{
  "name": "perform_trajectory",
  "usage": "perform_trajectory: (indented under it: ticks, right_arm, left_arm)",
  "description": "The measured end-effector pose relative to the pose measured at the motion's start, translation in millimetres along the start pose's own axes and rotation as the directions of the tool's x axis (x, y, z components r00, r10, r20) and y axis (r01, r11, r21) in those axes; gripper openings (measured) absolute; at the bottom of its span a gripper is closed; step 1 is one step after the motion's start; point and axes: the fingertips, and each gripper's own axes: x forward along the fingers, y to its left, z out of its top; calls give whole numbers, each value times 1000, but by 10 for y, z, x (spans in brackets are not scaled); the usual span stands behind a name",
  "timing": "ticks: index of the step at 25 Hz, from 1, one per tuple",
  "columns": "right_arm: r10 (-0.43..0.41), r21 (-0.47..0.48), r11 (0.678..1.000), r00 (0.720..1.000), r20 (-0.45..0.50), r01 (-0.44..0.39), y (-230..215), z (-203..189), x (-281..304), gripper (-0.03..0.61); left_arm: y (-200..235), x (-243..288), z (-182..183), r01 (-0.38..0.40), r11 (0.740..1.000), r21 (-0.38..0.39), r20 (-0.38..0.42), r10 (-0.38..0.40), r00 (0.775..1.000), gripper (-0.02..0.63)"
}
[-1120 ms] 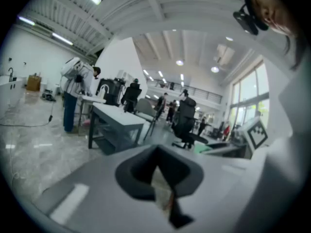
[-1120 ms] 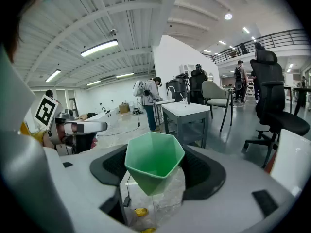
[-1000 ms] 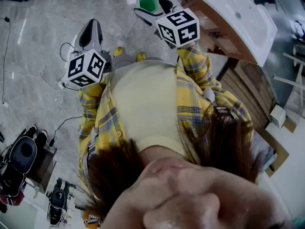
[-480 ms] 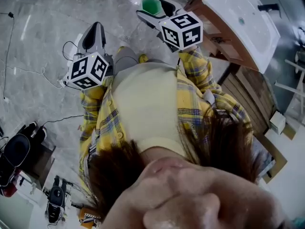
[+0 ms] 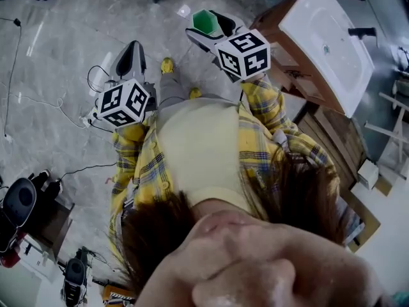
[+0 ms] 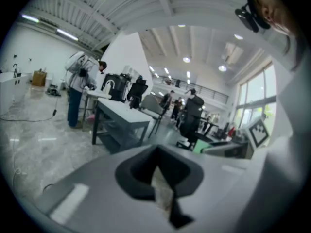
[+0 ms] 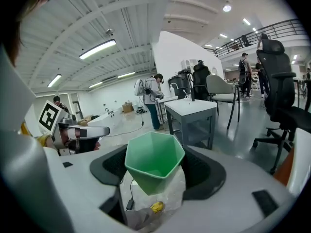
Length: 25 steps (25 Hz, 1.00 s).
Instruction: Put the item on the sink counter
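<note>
- Head view: my right gripper [image 5: 208, 24] is stretched out ahead of me with the green cup [image 5: 204, 20] at its tip. It is well short of the sink counter [image 5: 300, 24], which lies off to its right. I judge I carry the cup out front so it can be swung over onto the white top. My left gripper [image 5: 131, 48] hangs farther from the sink counter, on the cup's other side, over the floor [image 5: 57, 62]. It is idle there, I think, because this job needs one hand only.
- Left gripper view: the dark pads [image 6: 133, 171] are drawn together, leaving a thin wedge of gap with nothing in it. They point away from the sink counter, toward a grey table [image 6: 121, 115].
- Right gripper view: my jaws stand moderately apart, clamped on the cup's sides below its rim. Its mouth is up, probably so it can be stood down upright. The sink counter does not show here.
</note>
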Motion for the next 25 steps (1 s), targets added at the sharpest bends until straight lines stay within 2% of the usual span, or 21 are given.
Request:
perform_trajectory:
  ticks: [16, 25]
  right_arm:
    - [-30, -30, 999, 999, -32, 29, -261, 723, 1007, 337]
    - [-47, -51, 998, 998, -28, 45, -325, 1065, 1516, 337]
  left_arm:
    - [910, 727, 564, 8, 999, -35, -13, -8, 1000, 6]
    - [1279, 1036, 831, 33, 999, -15, -16, -33, 999, 6]
